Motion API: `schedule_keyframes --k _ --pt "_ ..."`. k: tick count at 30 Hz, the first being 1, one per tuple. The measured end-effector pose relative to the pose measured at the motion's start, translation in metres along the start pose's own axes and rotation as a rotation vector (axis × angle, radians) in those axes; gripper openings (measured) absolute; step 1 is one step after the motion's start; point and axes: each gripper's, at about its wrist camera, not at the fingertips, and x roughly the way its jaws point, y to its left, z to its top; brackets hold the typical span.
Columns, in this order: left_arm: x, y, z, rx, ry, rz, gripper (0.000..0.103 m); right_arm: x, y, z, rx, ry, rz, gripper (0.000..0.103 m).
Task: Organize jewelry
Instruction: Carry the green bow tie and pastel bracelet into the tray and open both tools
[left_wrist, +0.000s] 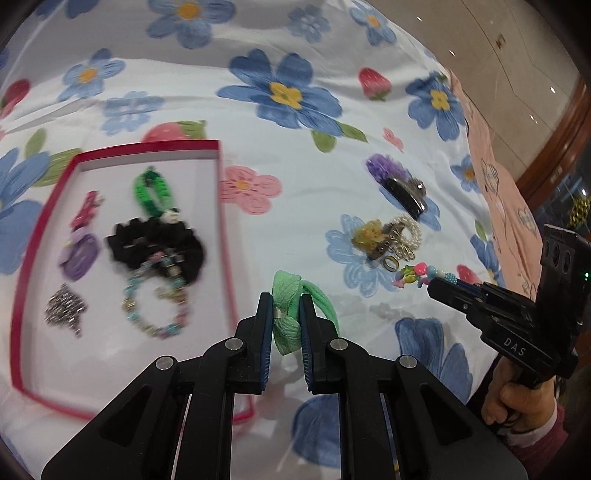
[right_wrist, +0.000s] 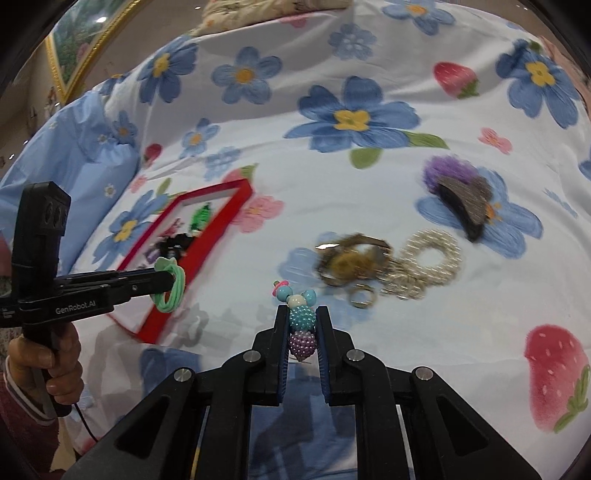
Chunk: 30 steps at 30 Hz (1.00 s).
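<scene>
My left gripper (left_wrist: 286, 314) is pinched on a soft, light green hair tie (left_wrist: 295, 314) with a crinkly fabric bow; the blue ribbed pads squeeze the bow flat while the stretchy loop sticks out to the right. It hangs just beside the right wall of the red box (left_wrist: 225, 206), above the bedspread (left_wrist: 295, 55).

My right gripper (right_wrist: 303, 325) is clamped on a beaded bracelet (right_wrist: 301, 314): a knobbly teal bead and a bumpy purple one sit between the pads, with smooth blue and cream beads poking out beyond the tips.

The box is a shallow cardboard tray with a white floor. Inside I see a ruffled black scrunchie (left_wrist: 155, 243), a woven green band (left_wrist: 155, 195), a ring of small glassy beads (left_wrist: 155, 299), a purple clip (left_wrist: 79, 254), a pink clip (left_wrist: 86, 210) and a glittery silver piece (left_wrist: 64, 308).

Still on the flowered cotton bedspread lie a fuzzy purple hair claw (right_wrist: 458, 192), a coiled pearl bracelet (right_wrist: 430, 258), a yellow-brown clip (right_wrist: 351, 262) and a metal ring (right_wrist: 360, 299), close together.
</scene>
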Motion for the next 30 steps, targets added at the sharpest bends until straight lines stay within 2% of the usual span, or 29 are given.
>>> schedule_keyframes --k 15,30 --pt "-0.058 0.068 -0.024 -0.131 -0.082 0.081 0.012 0.018 0.081 0.015 -0.104 0.008 0.136 0.013" --pt "-0.076 0.109 -0.038 -0.214 -0.104 0.12 0.012 0.039 0.125 0.023 -0.146 0.033 0.223 0.013"
